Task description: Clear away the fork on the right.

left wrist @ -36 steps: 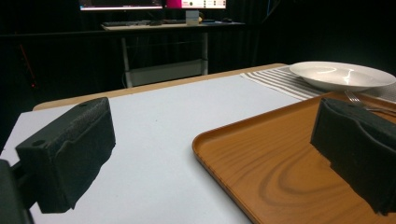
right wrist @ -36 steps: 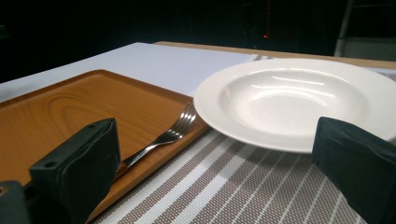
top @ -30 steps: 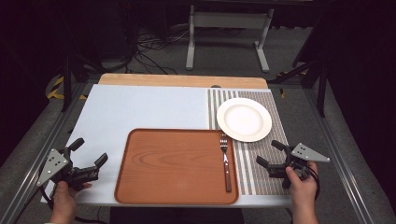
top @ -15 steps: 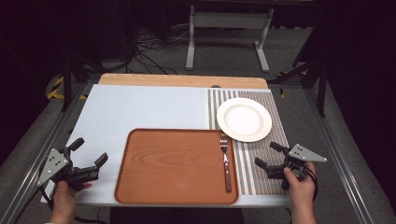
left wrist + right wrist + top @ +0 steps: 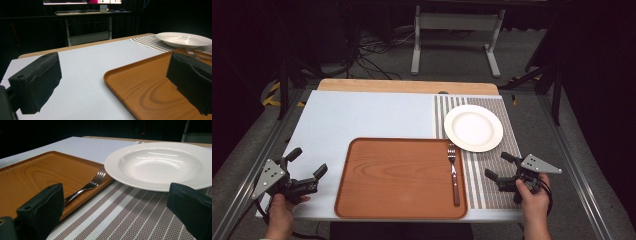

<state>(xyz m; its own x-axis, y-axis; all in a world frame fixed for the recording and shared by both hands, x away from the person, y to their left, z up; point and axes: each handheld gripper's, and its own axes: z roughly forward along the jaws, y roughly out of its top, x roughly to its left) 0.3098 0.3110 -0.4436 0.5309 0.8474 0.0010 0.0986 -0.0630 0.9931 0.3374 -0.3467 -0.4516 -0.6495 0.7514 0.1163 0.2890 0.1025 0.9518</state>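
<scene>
While the left claw [image 5: 306,162] waits w/ jaws apart by the tray [image 5: 397,177], the right claw [image 5: 497,166] has slid a bit closer to the fork [image 5: 453,172] vs. a sec ago, jaws apart, nothing held. Looks like it wants the fork, which lies on the tray's right edge, next to the plate [image 5: 473,127]. From the right claw's camera, a jaw hides the fork's handle.
</scene>
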